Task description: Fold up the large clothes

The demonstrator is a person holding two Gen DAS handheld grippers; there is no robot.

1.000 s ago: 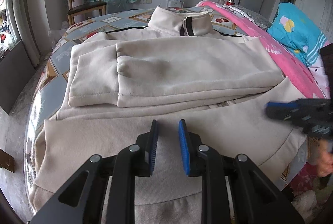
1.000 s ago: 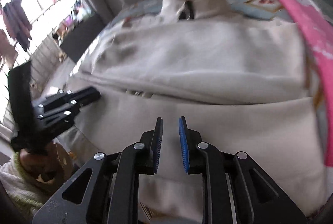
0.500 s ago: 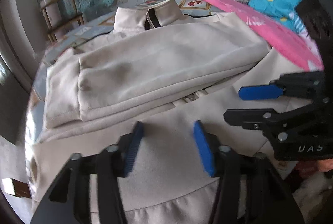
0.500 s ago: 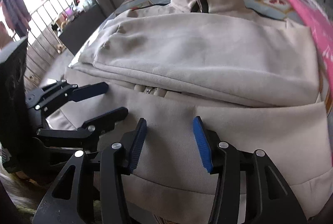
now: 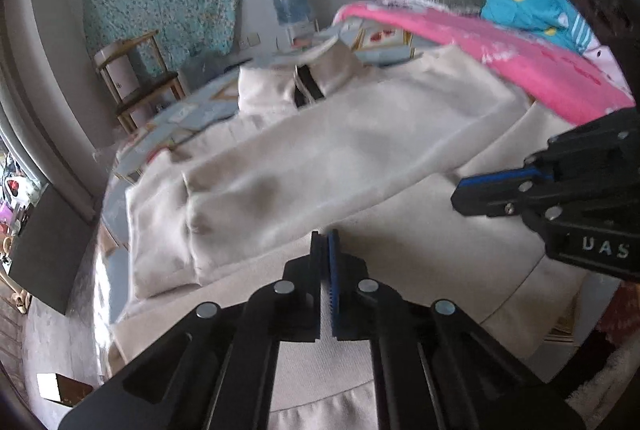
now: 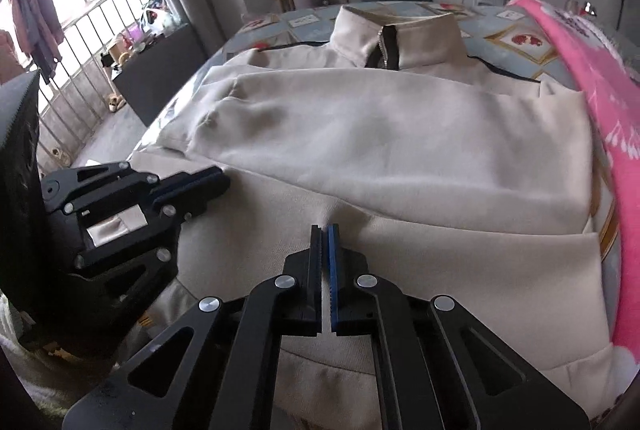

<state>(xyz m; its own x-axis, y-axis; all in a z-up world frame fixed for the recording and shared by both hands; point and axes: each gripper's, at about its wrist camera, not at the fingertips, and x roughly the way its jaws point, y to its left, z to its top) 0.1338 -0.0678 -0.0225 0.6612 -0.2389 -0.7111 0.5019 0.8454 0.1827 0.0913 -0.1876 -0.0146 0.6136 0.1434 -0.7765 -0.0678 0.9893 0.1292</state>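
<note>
A bed (image 6: 516,42) with a patterned sheet fills both views, with a pink blanket (image 6: 580,118) along 1 side. Spread across the bed lies a large beige jacket (image 6: 380,134), collar (image 6: 400,42) at the far end and both sleeves (image 5: 280,190) folded across the chest. Its lower half reaches to the near edge, under both grippers.

The left gripper (image 5: 325,242) and the right gripper (image 6: 325,236) sit side by side, each clenched. The right one appears to pinch a small ridge of the jacket's lower panel; whether the left one has cloth between its tips cannot be told, since that view is blurred.

The step looks like taking the bottom of the jacket to fold it toward the collar. To do it well, both grips should catch all layers, lift together and level, and carry the hem straight so the folded sleeves stay put
</note>
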